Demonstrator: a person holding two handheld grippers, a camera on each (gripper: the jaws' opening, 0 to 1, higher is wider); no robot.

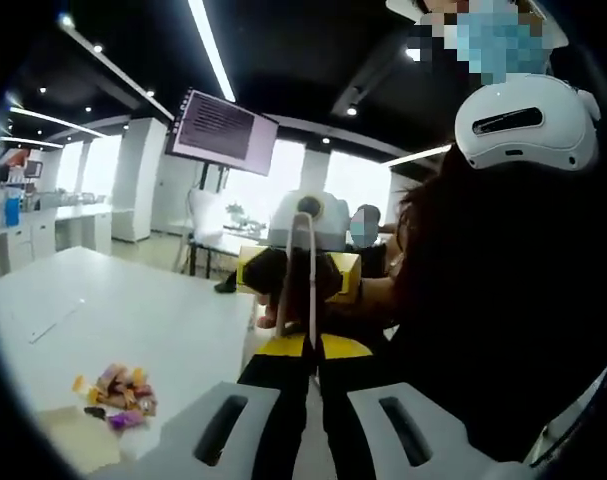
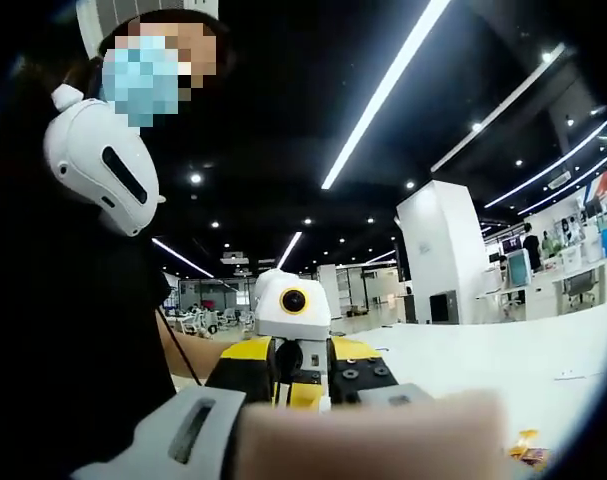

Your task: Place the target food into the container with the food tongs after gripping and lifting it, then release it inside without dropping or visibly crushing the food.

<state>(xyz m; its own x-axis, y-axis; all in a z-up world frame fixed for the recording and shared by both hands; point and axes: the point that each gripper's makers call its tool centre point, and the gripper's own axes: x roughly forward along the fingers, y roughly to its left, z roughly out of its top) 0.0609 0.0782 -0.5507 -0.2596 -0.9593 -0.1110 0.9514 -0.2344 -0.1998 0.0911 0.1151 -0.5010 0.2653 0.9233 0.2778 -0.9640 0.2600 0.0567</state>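
Note:
A small pile of wrapped food pieces (image 1: 118, 393) lies on the white table (image 1: 133, 310) to the lower left in the left gripper view. In the right gripper view the pile (image 2: 528, 450) shows at the lower right edge. Thin metal food tongs (image 1: 297, 270) stand upright in front of the right gripper (image 1: 305, 345), which faces me at the middle. My left gripper (image 1: 313, 430) has its pale jaws apart with nothing between them. In the right gripper view the left gripper (image 2: 295, 395) faces the camera. A pale blurred shape (image 2: 383, 435) covers the right gripper (image 2: 298, 440), hiding its jaws' gap.
A person in dark clothes (image 1: 503, 300) stands close, filling the right of the left gripper view. A beige flat piece (image 1: 78, 440) lies next to the food pile. A hanging screen (image 1: 223, 130) and more desks are far behind the table.

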